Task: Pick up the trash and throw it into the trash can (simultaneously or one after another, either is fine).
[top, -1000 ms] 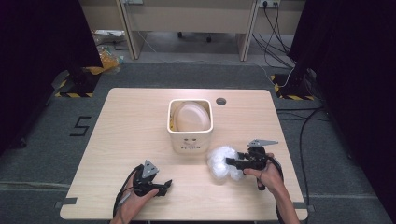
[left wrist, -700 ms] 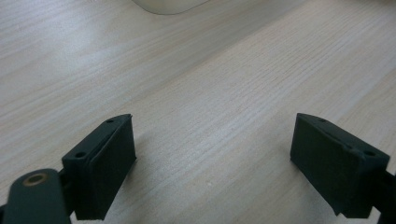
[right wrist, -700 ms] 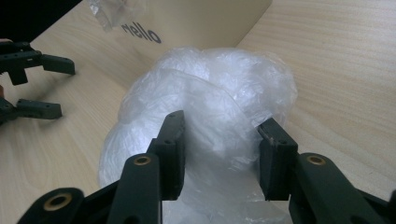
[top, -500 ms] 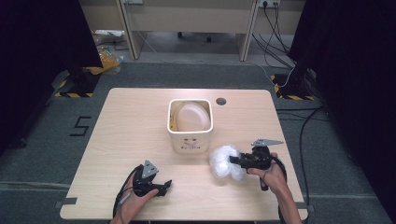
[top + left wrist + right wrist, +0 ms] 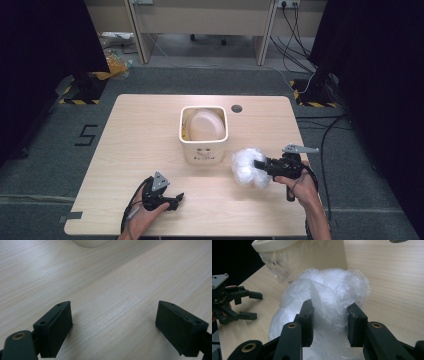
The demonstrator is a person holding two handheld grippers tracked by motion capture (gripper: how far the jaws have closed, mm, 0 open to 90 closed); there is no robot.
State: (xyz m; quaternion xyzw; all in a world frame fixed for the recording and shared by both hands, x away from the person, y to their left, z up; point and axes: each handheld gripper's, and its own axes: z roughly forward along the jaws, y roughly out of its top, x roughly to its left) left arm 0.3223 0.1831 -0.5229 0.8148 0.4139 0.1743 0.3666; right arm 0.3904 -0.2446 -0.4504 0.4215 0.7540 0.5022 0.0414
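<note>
High view: wooden tabletop (image 5: 130,135), pale grain. Cream bin (image 5: 203,146) standing near its centre, a pale rounded item inside

Item 1: crumpled clear plastic bag (image 5: 246,167), bunched into a ball, lying on the tabletop just right of the bin's front corner, near it

Item 2: right gripper (image 5: 261,165), held in the person's right hand at the tabletop's right front; fingers (image 5: 356,322) closed onto a fold of the bag, film pinched between them, as seen in the right gripper view

Item 3: left gripper (image 5: 176,199), held in the left hand at the left front, well apart from the bag; fingers (image 5: 58,323) spread wide over bare wood, nothing between them, per the left gripper view
</note>
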